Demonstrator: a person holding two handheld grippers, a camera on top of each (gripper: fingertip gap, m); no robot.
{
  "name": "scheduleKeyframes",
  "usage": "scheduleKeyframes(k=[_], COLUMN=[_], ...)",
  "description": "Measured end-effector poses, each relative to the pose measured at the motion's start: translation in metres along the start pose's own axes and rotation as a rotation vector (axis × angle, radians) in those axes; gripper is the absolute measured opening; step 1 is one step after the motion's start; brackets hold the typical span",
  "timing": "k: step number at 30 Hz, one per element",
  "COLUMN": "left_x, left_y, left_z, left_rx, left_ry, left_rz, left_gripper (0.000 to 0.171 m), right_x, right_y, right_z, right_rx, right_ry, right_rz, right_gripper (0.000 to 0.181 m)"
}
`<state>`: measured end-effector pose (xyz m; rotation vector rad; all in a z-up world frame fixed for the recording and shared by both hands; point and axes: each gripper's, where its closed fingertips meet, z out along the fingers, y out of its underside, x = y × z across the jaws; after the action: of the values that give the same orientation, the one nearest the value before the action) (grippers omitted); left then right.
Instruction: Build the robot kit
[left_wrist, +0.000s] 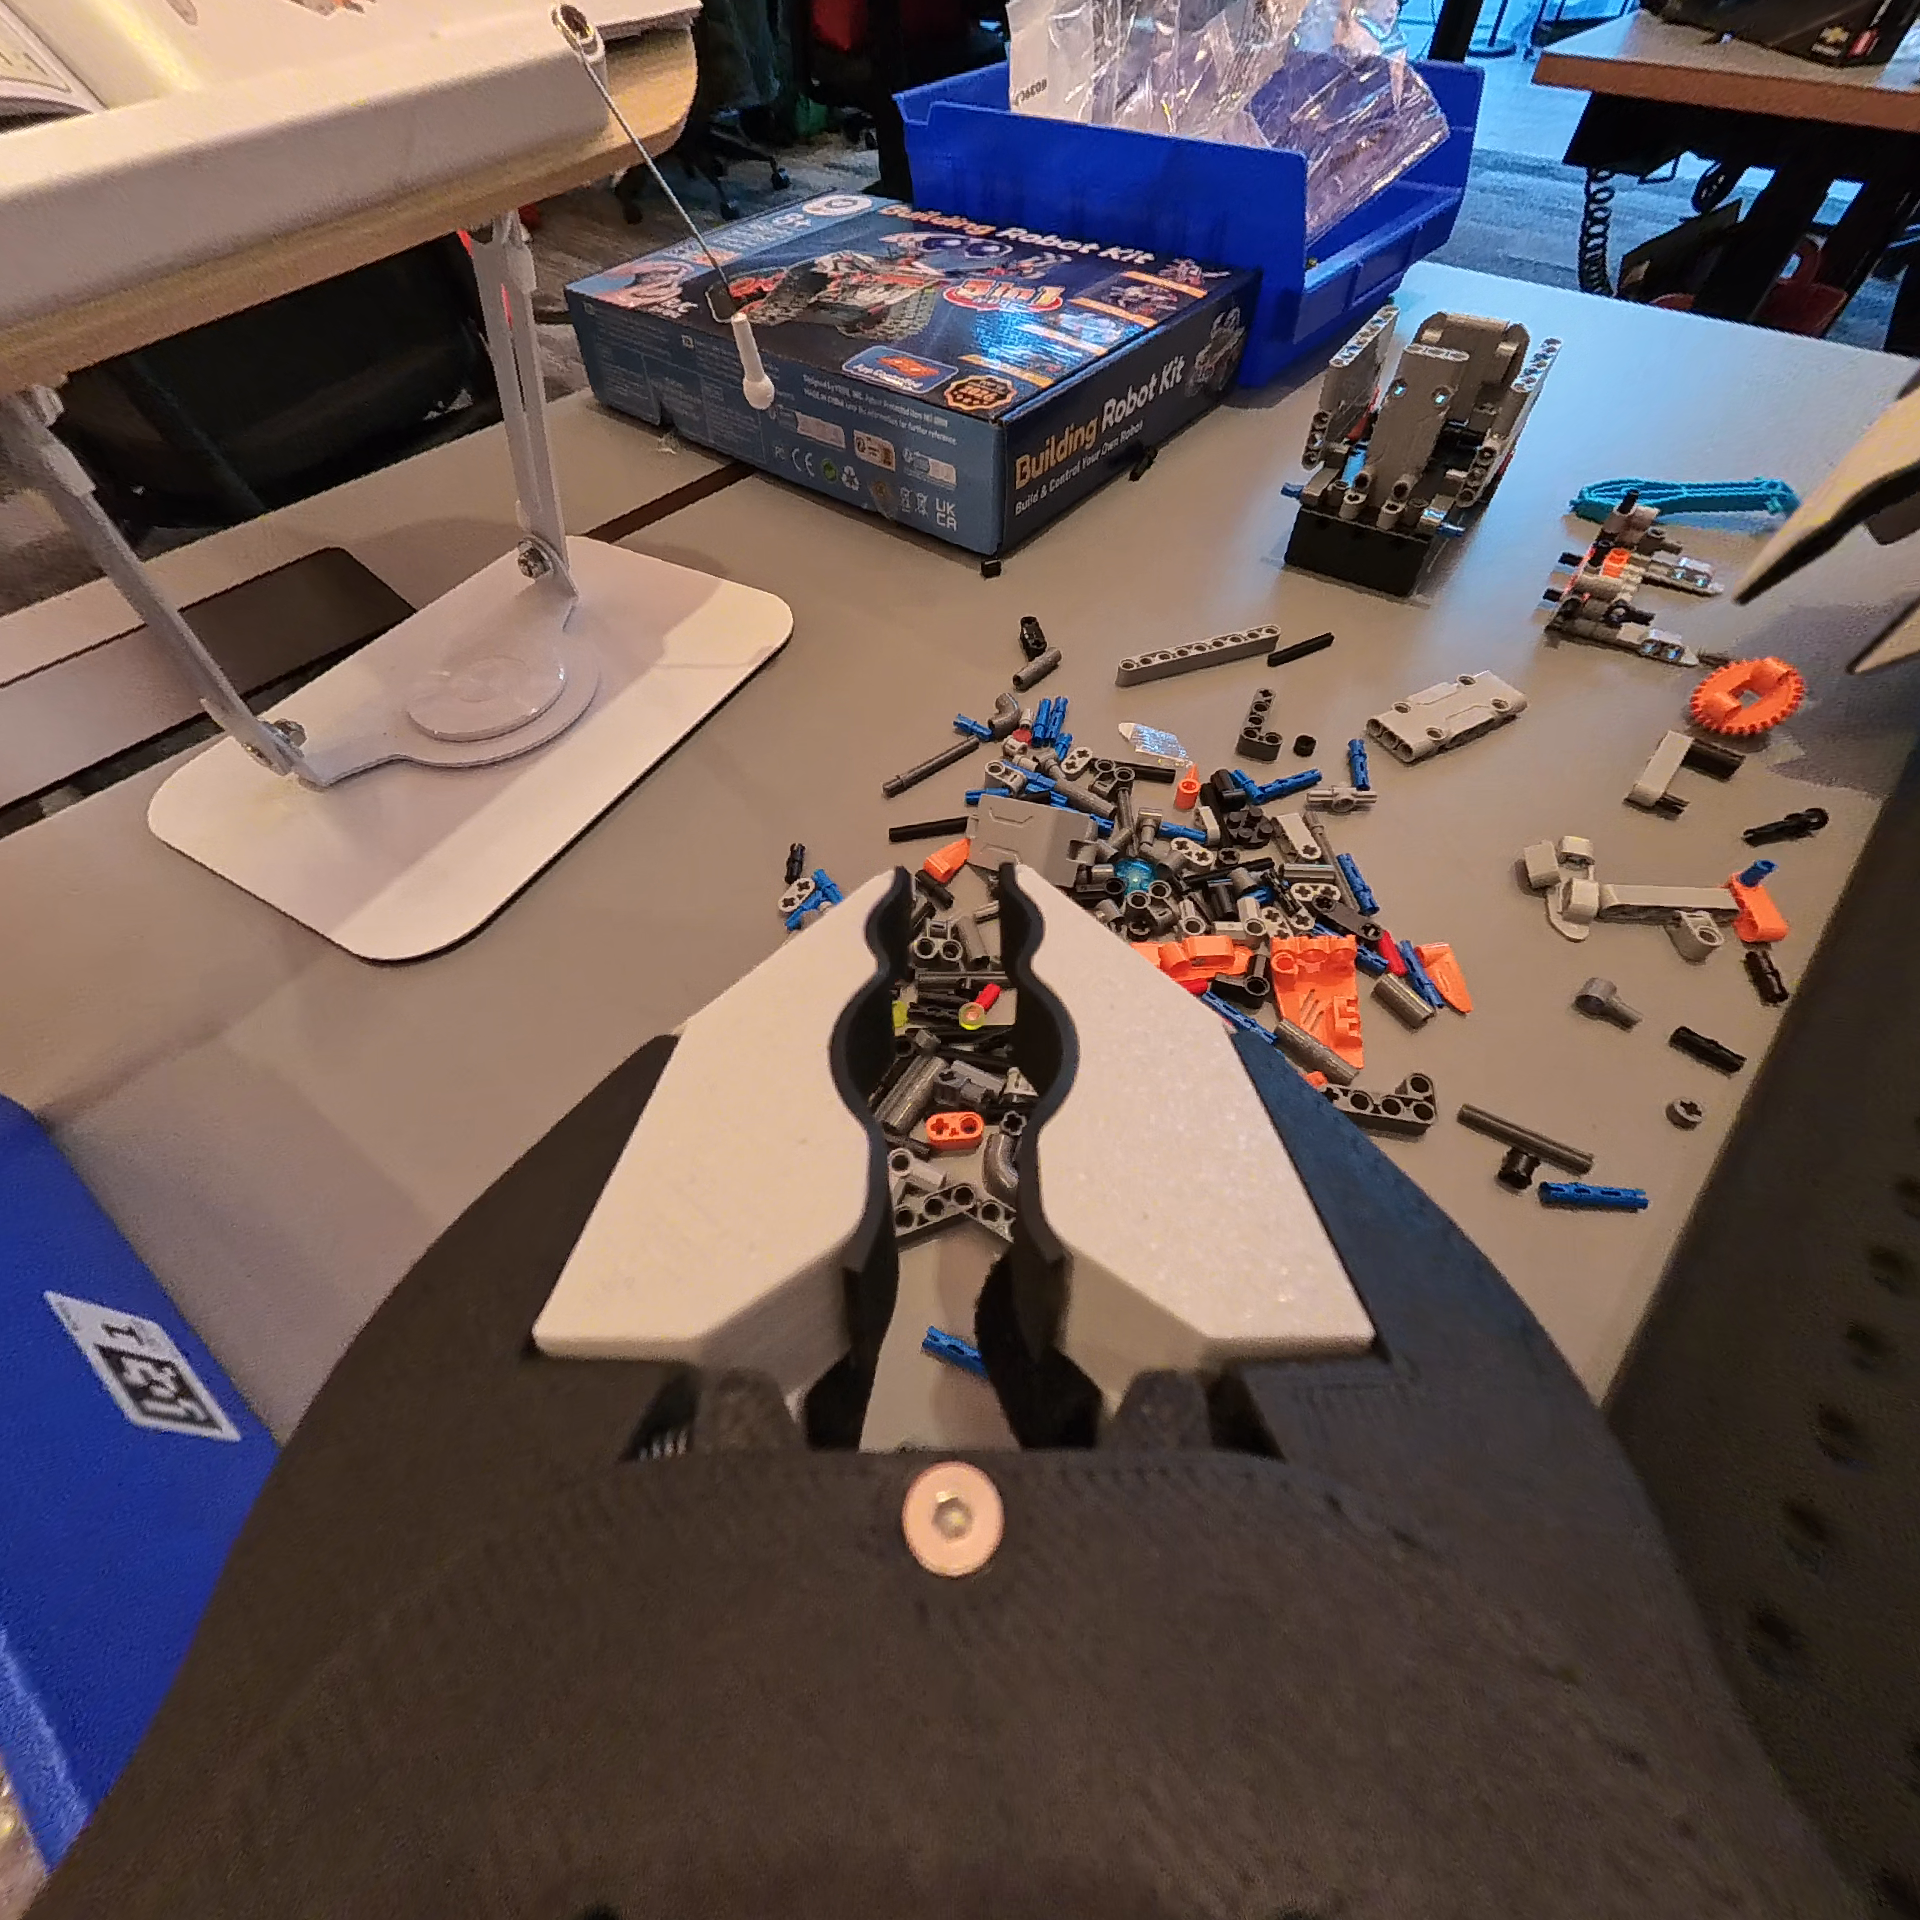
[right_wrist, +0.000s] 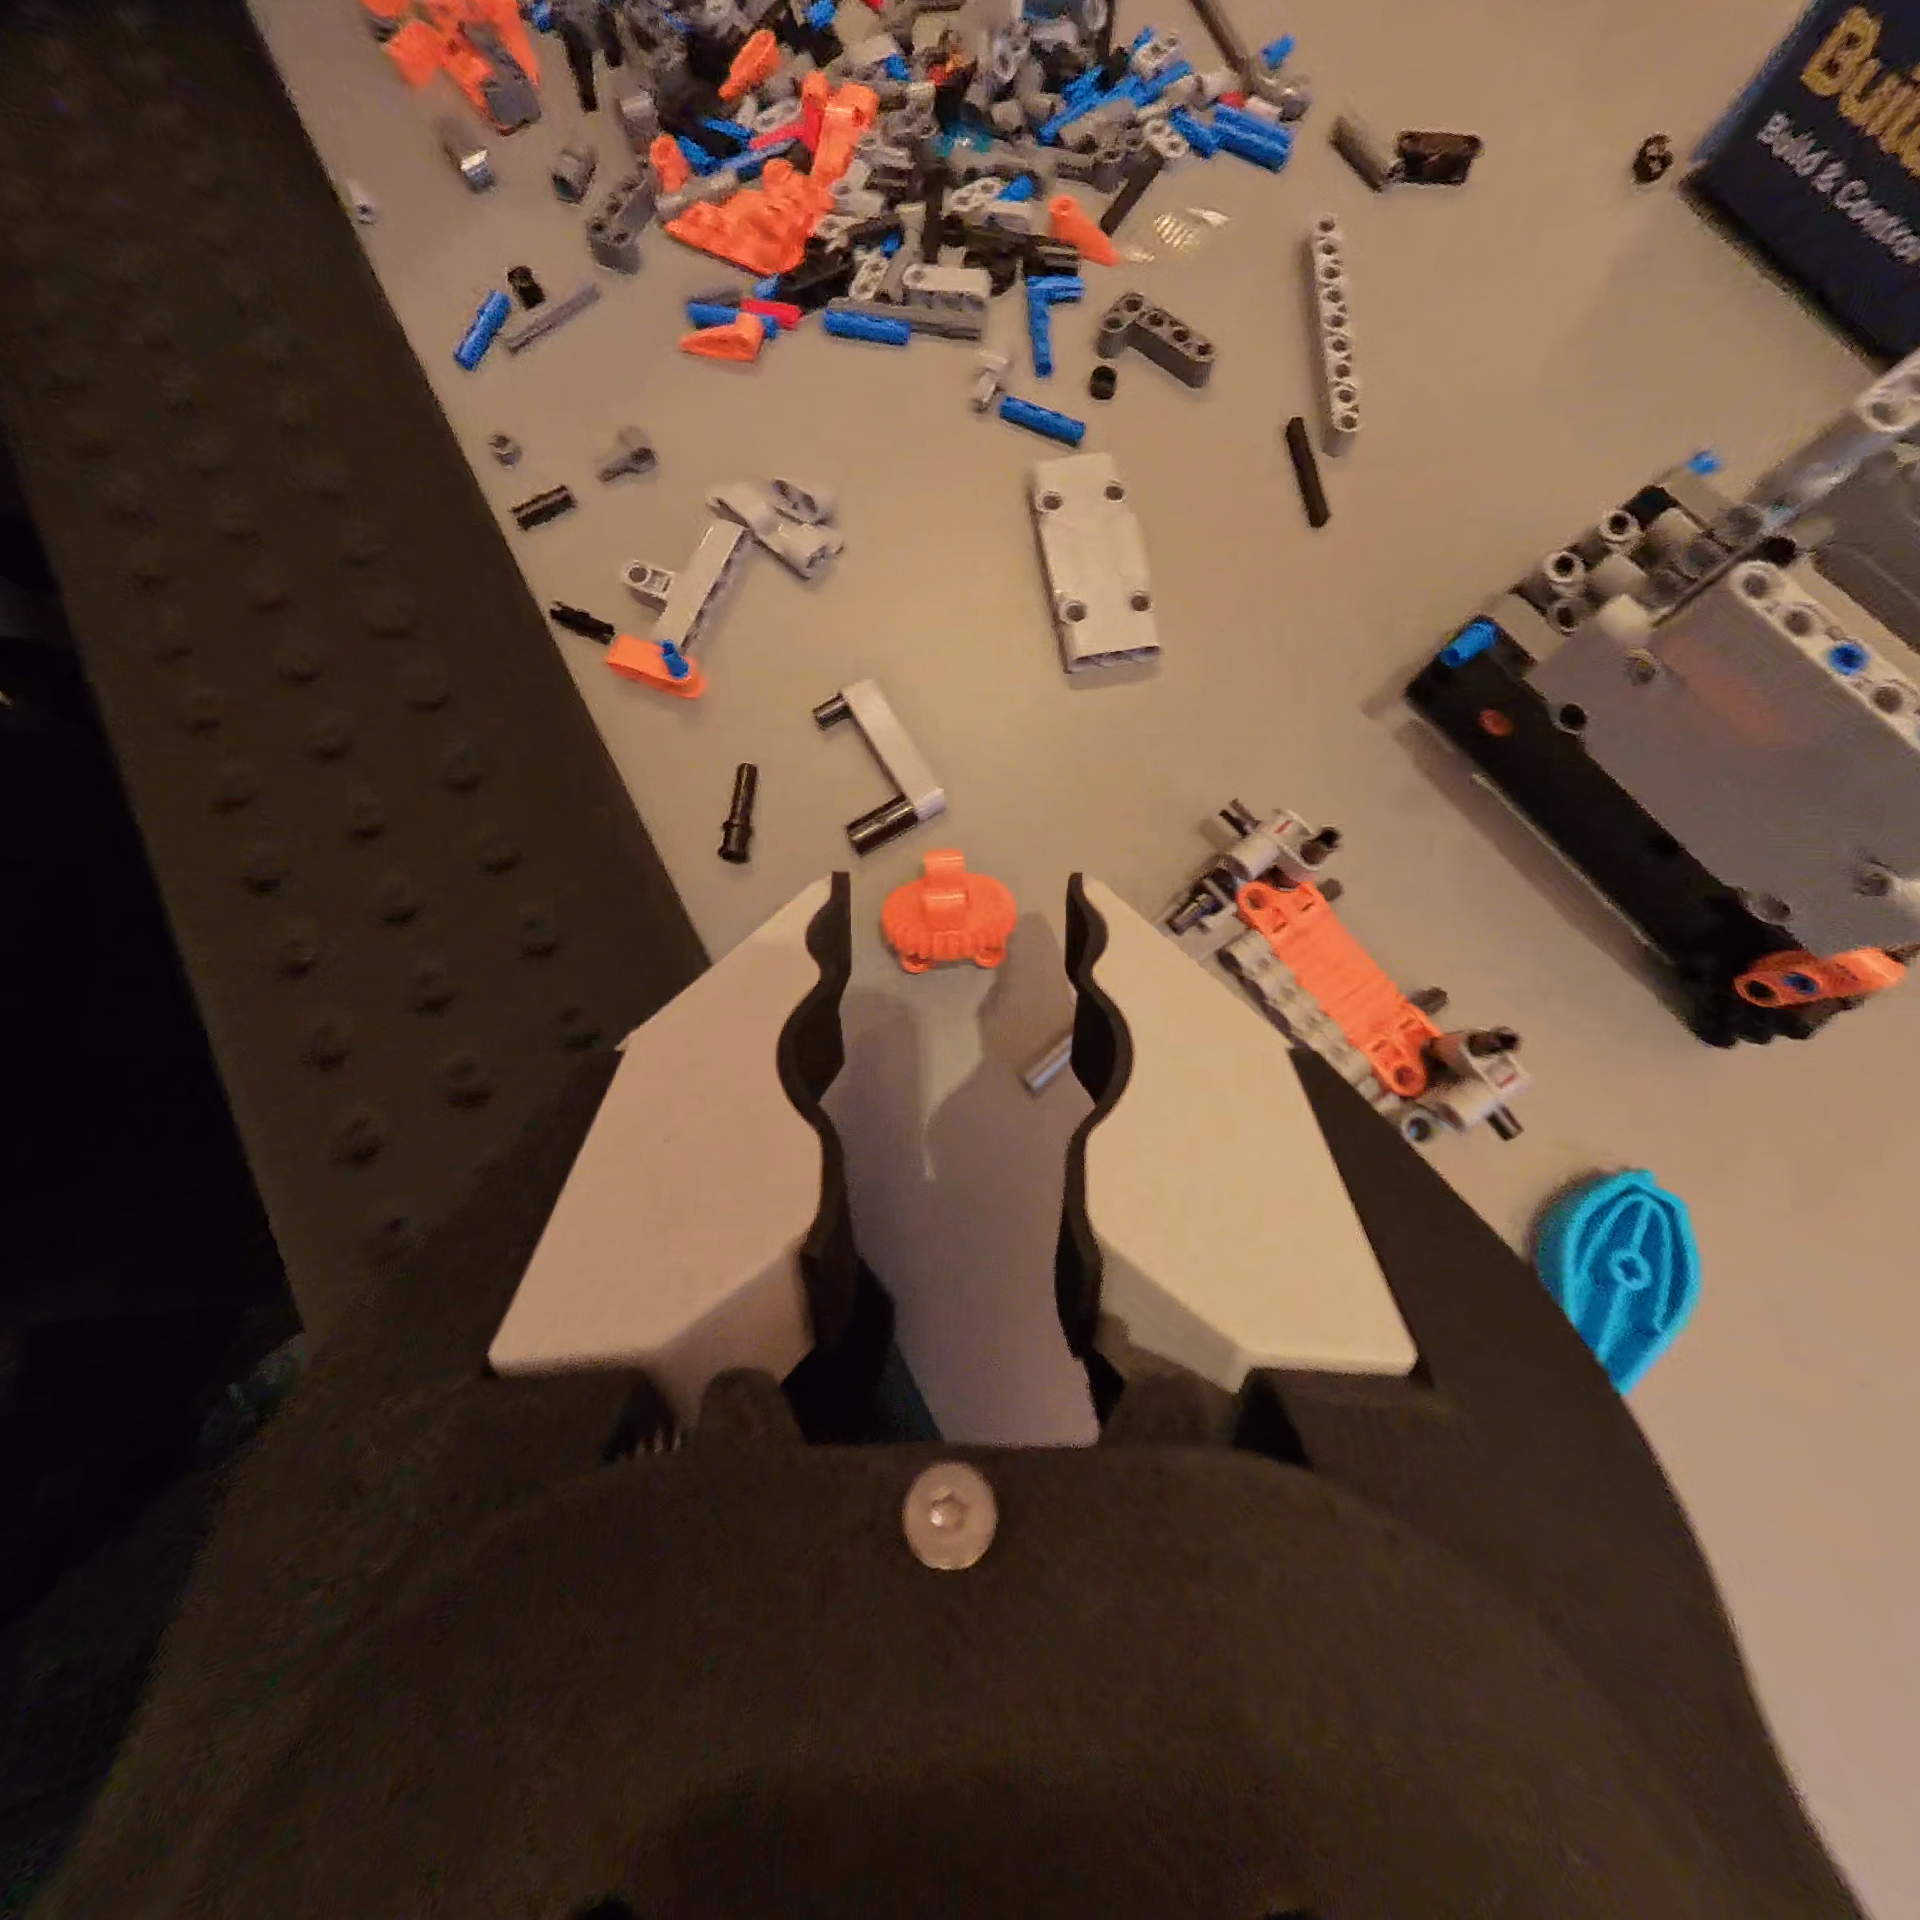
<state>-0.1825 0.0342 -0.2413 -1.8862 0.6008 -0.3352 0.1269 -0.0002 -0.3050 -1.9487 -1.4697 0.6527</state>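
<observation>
Orange gear (right_wrist: 943, 914) — grey table (right_wrist: 1195, 748), scattered bricks (left_wrist: 1174, 862)

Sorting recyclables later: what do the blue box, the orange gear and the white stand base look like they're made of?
Blue box: printed cardboard, slightly glossy, with folded edges. Orange gear: moulded plastic, matte, with crisp teeth. White stand base: probably painted metal, a thin flat plate with bolted arms, though plastic can't be ruled out.

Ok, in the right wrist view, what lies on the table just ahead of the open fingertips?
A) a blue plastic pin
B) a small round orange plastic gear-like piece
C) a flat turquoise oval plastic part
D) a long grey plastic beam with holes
B: the small round orange plastic gear-like piece lies on the grey table just beyond the tips of the right gripper, whose jaws stand apart and hold nothing.
</observation>
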Motion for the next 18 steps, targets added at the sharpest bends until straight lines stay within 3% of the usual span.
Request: scheduleKeyframes(k=[11, 18], left_x=[0.002, 0.005], left_y=[0.002, 0.002], left_z=[0.002, 0.004], left_rx=[-0.007, -0.014], left_ry=[0.007, 0.017], left_rz=[-0.002, 0.006], left_gripper=[0.014, 0.015], right_x=[0.0, 0.008], right_y=[0.015, -0.017], right_z=[0.019, 0.01], right_rx=[-0.112, 0.001], right_ry=[0.03, 0.05], right_rz=[-0.04, -0.021], right_gripper=[0.028, 0.028])
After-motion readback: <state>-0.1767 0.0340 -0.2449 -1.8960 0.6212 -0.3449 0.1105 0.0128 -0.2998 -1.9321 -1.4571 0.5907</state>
